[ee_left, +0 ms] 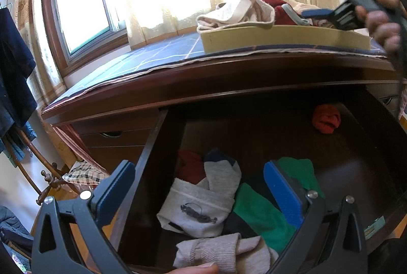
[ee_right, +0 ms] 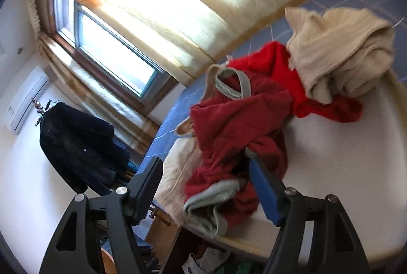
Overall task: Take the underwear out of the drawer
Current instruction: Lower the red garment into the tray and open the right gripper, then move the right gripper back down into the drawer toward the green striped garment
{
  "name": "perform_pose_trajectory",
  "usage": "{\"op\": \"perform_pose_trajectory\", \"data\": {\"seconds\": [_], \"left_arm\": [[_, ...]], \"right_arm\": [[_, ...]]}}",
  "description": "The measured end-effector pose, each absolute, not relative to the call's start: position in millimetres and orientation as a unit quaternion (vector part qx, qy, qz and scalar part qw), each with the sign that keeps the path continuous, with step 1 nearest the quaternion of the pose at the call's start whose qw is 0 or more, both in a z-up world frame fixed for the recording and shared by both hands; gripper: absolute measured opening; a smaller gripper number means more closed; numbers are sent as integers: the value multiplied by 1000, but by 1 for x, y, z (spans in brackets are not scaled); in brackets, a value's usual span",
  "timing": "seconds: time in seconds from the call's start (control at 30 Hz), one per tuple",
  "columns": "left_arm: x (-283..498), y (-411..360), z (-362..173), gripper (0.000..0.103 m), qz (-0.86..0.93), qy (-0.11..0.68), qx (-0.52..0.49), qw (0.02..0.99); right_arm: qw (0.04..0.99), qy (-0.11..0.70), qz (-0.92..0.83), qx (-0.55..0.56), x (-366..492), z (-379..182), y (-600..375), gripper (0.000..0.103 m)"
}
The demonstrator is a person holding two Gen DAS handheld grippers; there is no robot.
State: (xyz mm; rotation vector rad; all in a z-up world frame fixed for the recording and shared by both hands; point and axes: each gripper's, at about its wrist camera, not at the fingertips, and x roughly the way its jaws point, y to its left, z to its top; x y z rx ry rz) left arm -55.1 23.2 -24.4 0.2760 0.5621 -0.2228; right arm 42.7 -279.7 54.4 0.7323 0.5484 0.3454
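**Operator:** Nearest the right lens, my right hand-held gripper (ee_right: 206,187) stands with jaws wide apart and nothing clamped. A dark red underwear piece (ee_right: 236,131) lies between and just beyond the pads, resting on the cream tray (ee_right: 343,172). One blue pad (ee_right: 264,195) sits just beside the cloth; I cannot tell whether it touches.

**Supervisor:** Hazard from this position?

**Operator:** Judgement only: the red piece's grey waistband (ee_right: 208,202) hangs at the tray's near edge. If a pad snags the fabric as I draw back, the piece may slide off the tray toward the open drawer (ee_left: 152,146) below. The beige garment (ee_right: 340,50) is heaped loosely and could topple likewise.

**Supervisor:** Left side status?

**Operator:** My left hand-held gripper (ee_left: 198,187) hovers over the drawer, jaws wide, empty. Socks lie between and below its pads: a grey sock (ee_left: 201,207) and a green sock (ee_left: 262,218). A small red bundle (ee_left: 326,121) sits well apart at the drawer's back. Risk: picking socks instead of underwear, since the bundle's type is unclear.
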Motion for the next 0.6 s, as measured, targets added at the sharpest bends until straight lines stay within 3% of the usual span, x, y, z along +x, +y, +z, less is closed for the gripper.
{"op": "perform_pose_trajectory", "data": {"seconds": [0.23, 0.6], "left_arm": [[-56, 23, -25, 103, -110, 272, 135, 946], [-56, 23, -25, 103, -104, 270, 138, 947]], "right_arm": [[896, 238, 178, 330, -21, 53, -278, 72], [902, 280, 140, 296, -93, -16, -255, 72]]}}
